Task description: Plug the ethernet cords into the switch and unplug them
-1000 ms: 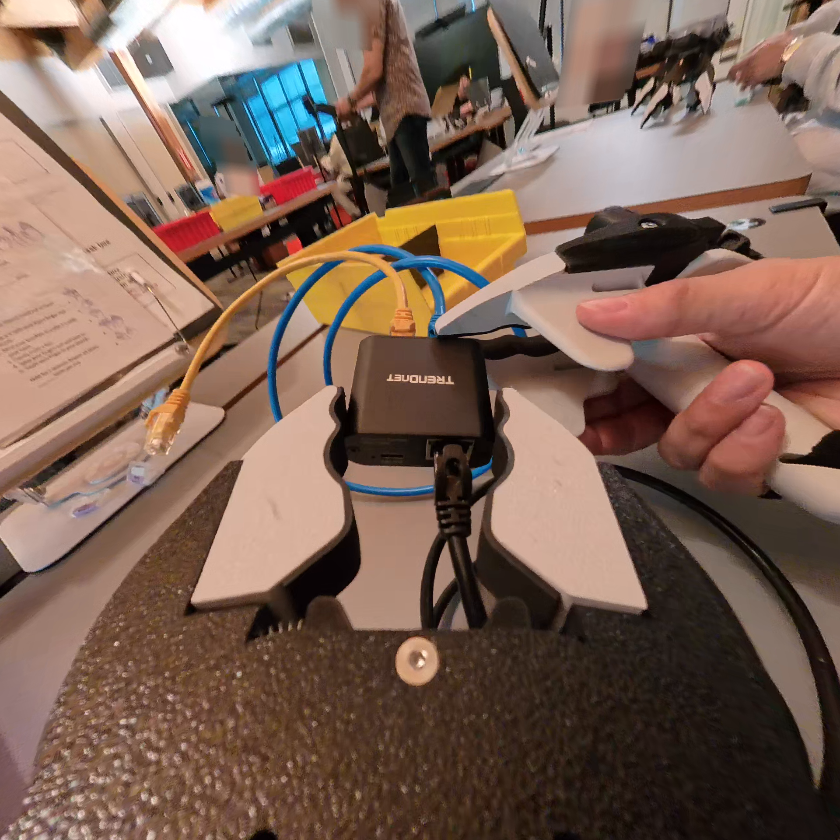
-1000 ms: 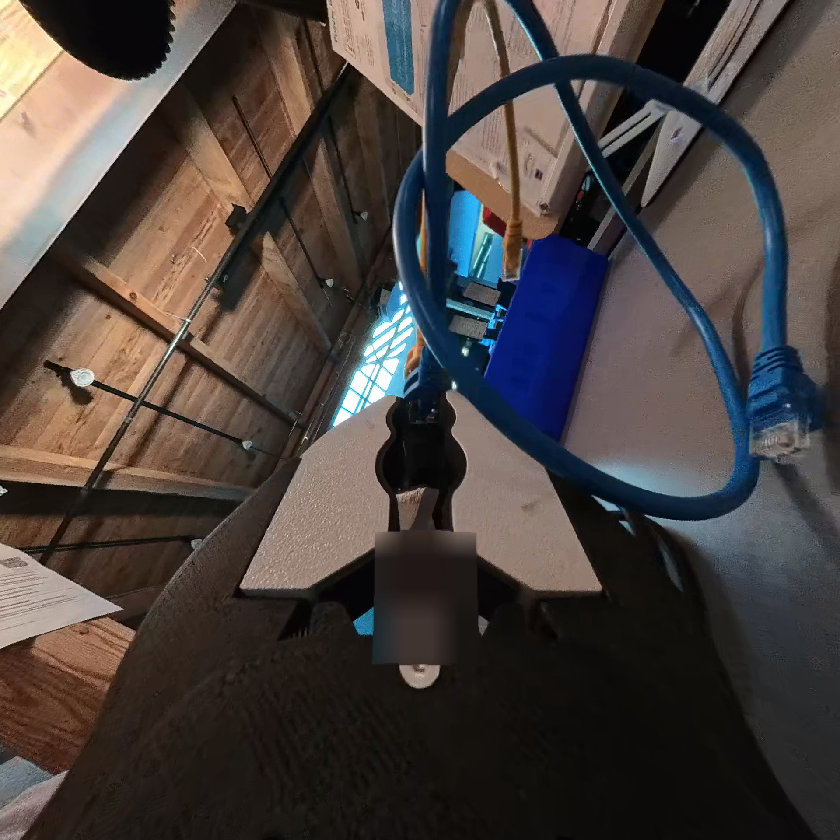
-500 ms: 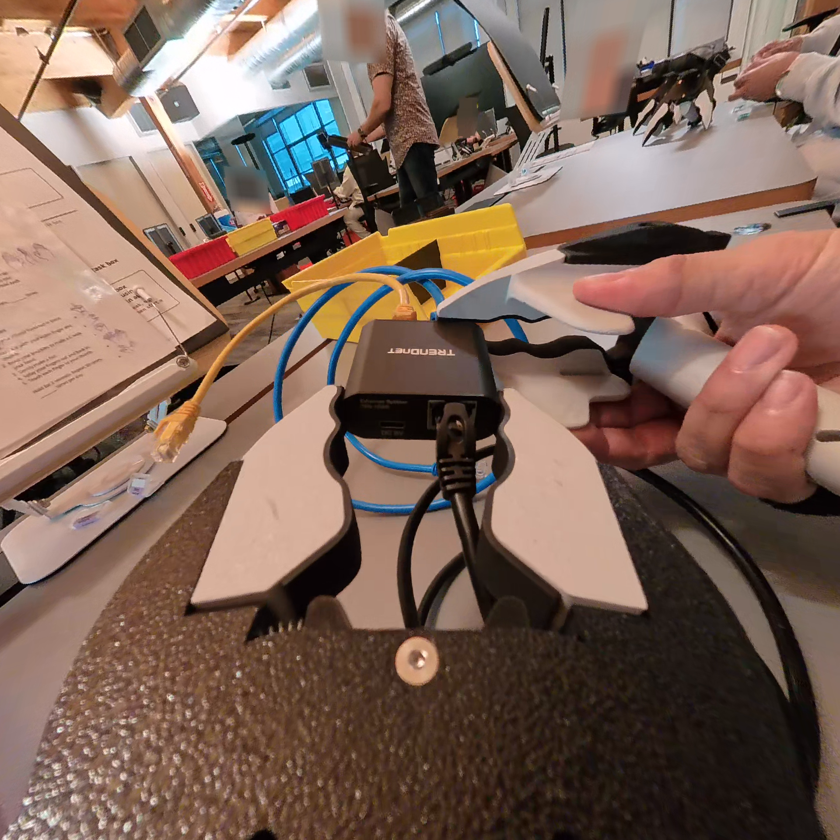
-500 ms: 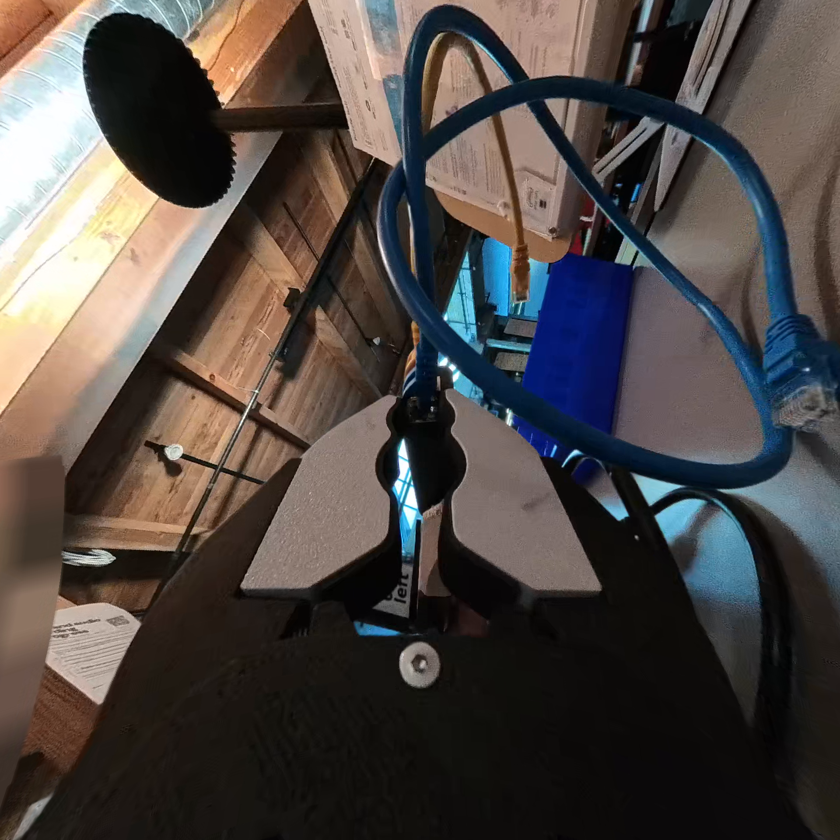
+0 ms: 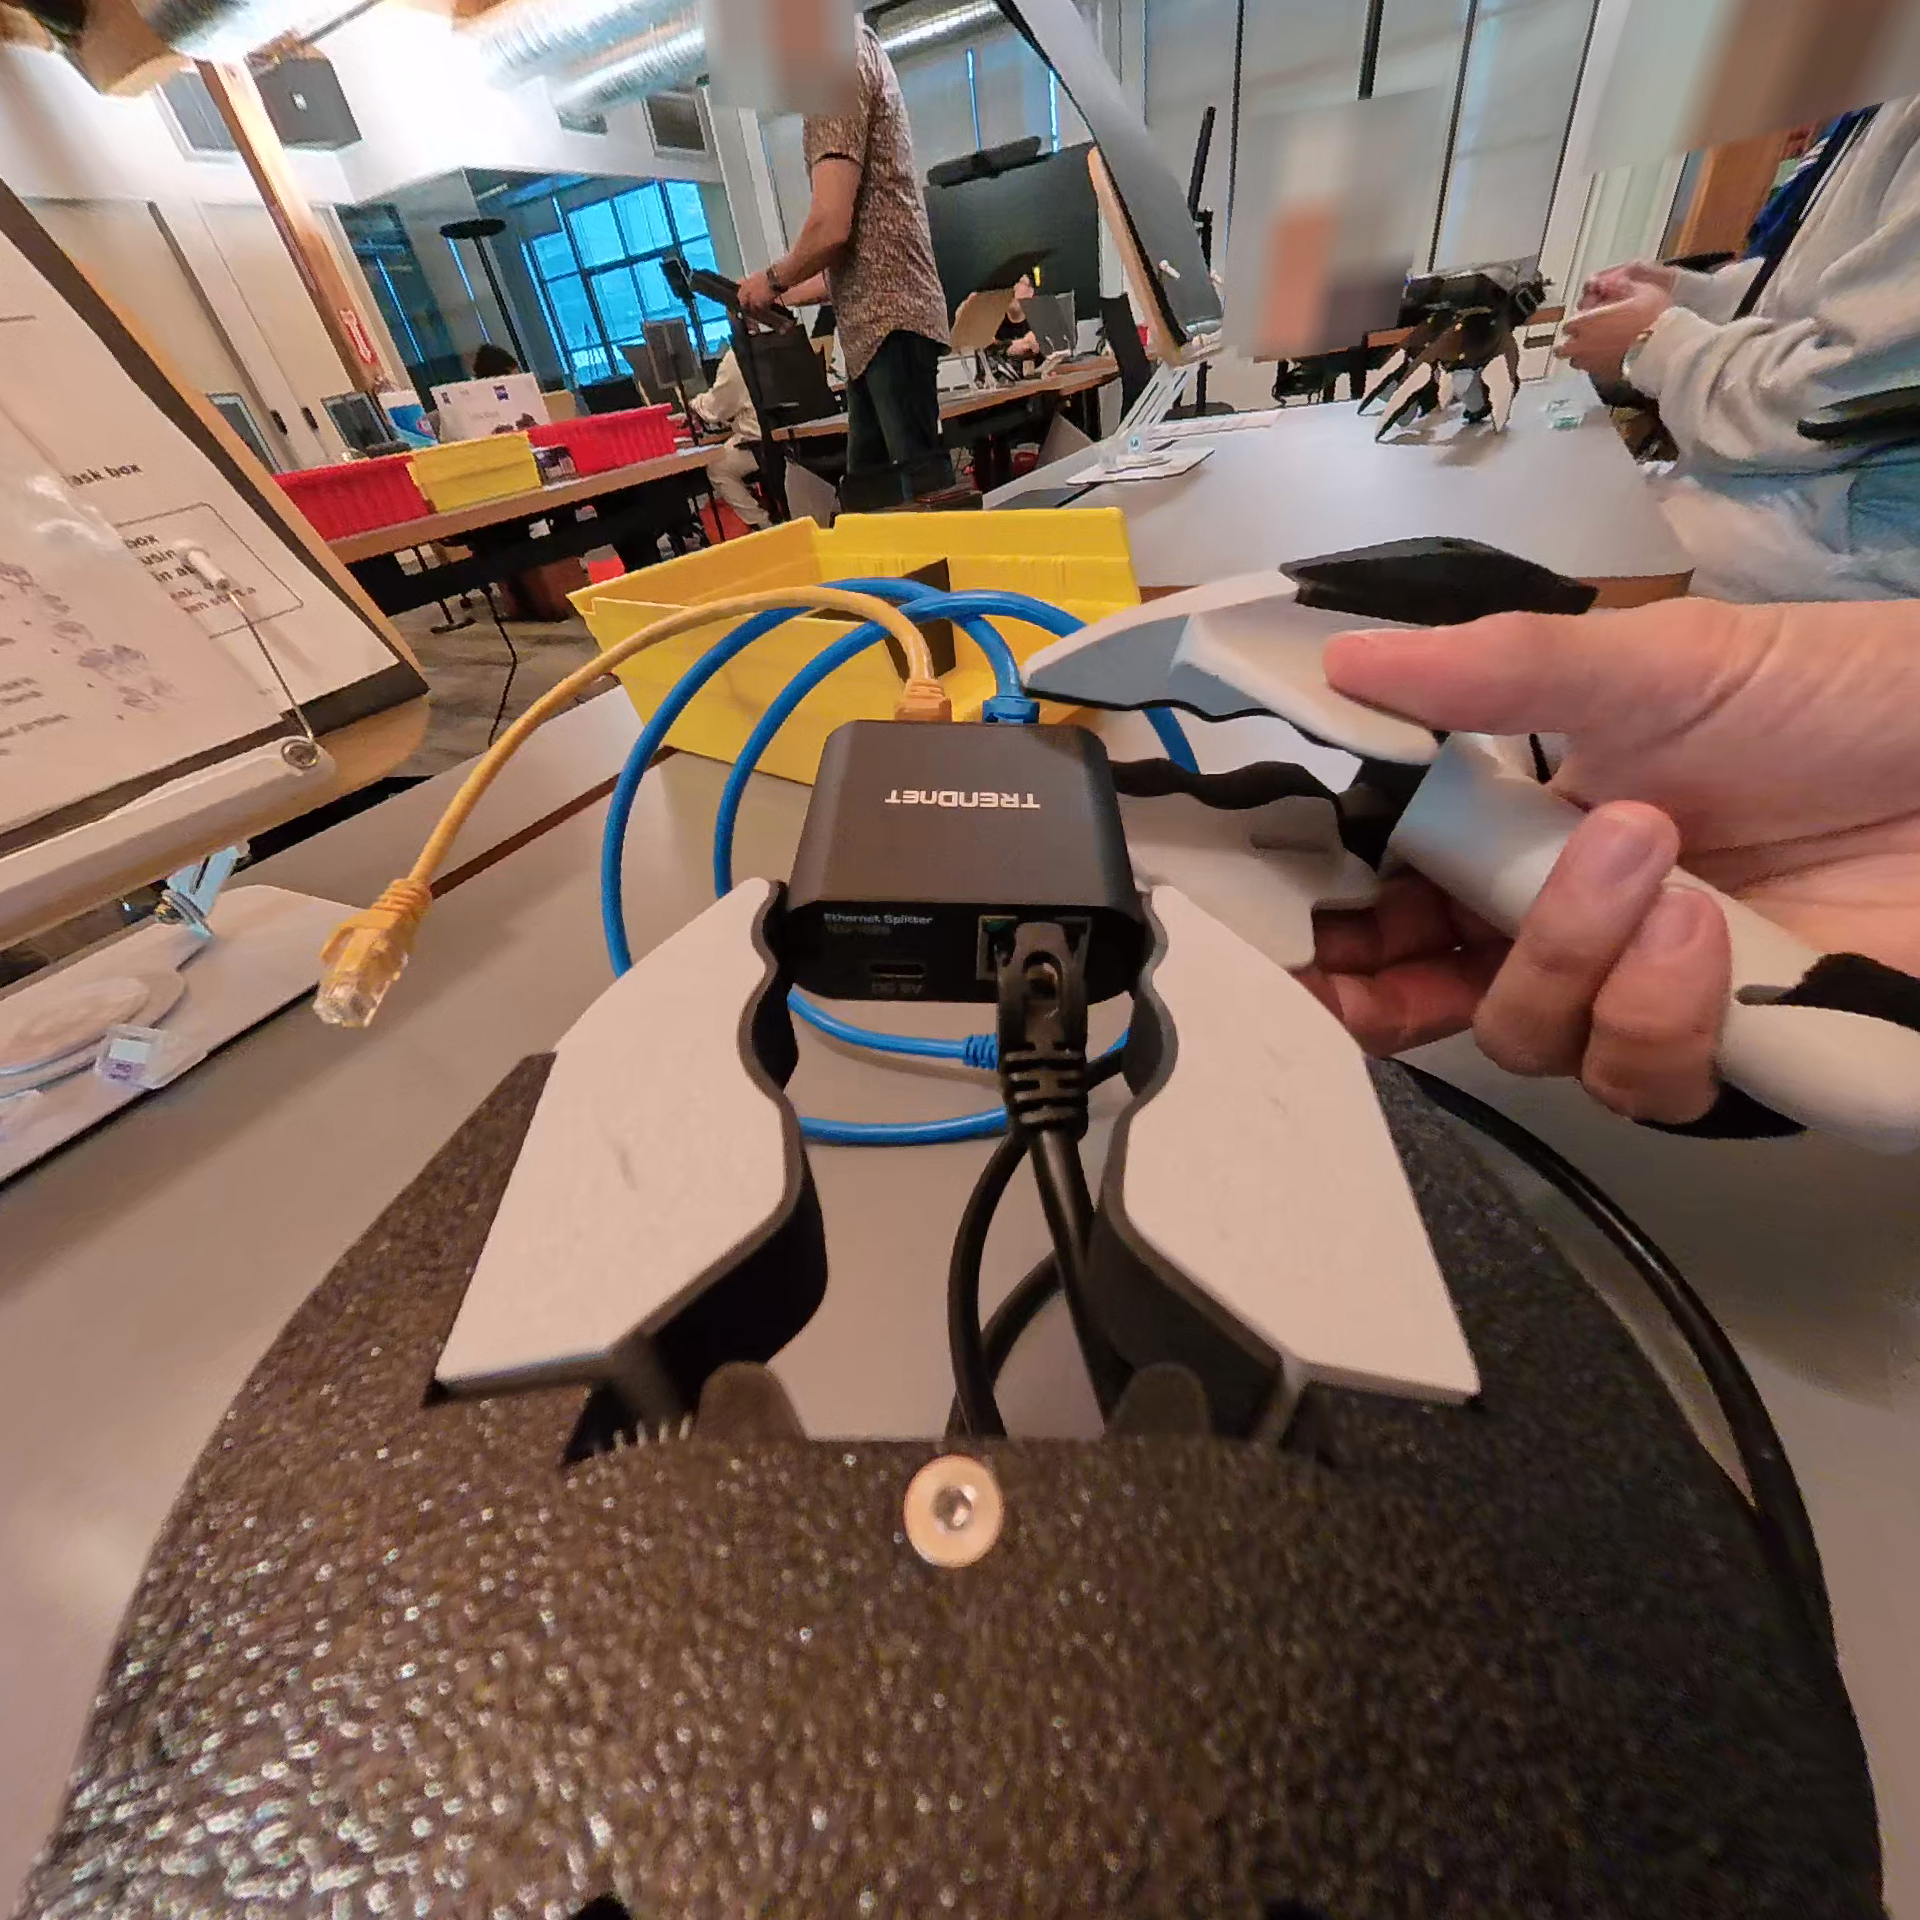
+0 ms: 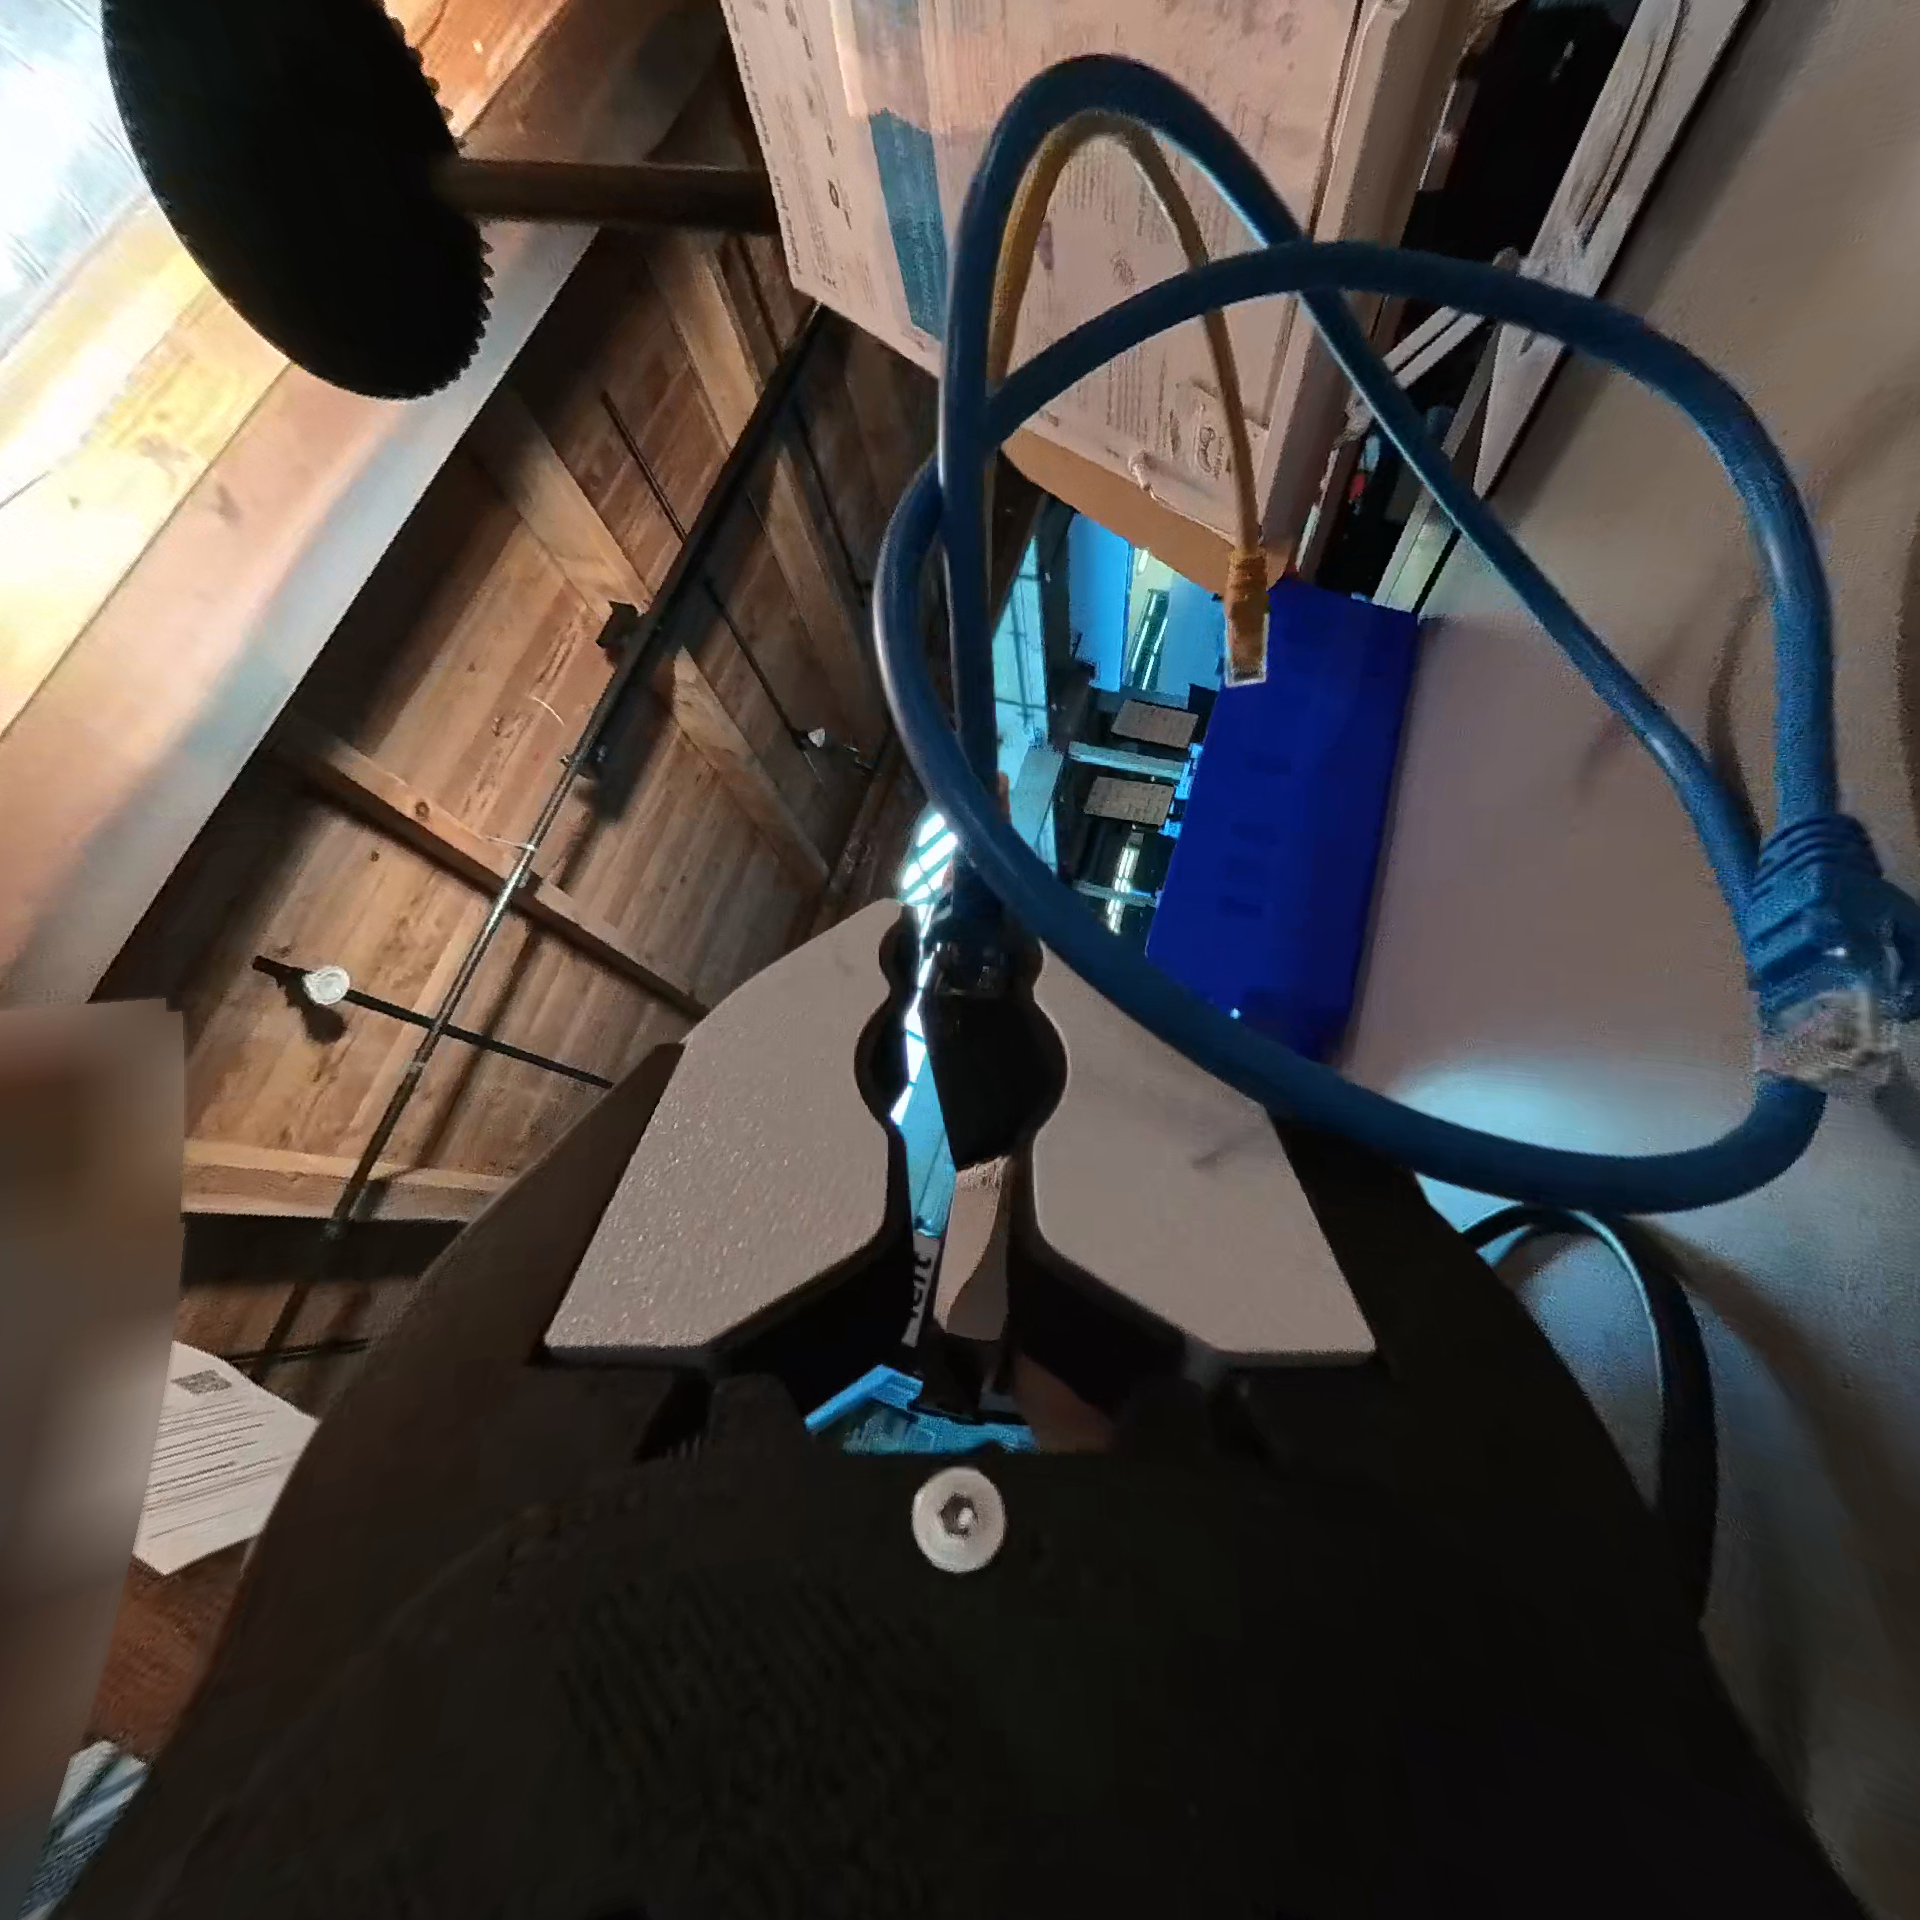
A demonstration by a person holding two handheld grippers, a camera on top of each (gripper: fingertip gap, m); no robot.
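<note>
In the left wrist view my left gripper [image 5: 961,935] is shut on the black switch [image 5: 961,831] and holds it by its sides. A black cord [image 5: 1039,1018] is plugged into the near face. A yellow cord [image 5: 920,698] is plugged into the far side, and its free plug [image 5: 364,956] hangs at the left. The blue cord's plug [image 5: 1008,710] sits at the far side beside it. My right gripper [image 5: 1049,681] comes in from the right. In the right wrist view it [image 6: 961,977] is shut on that plug [image 6: 971,961]. The blue cord's free plug [image 6: 1829,997] lies at the right.
A yellow bin [image 5: 852,623] stands behind the switch on the grey table [image 5: 208,1195]. A document stand [image 5: 156,675] with a white base [image 5: 208,966] is at the left. A hand [image 5: 1662,779] holds the right gripper. A blue bin [image 6: 1288,831] shows beyond. People work at farther tables.
The left view has tipped up, so the switch's near face shows more. The right gripper has stayed shut on the blue plug at the switch's far side. The blue loop has swung a little.
</note>
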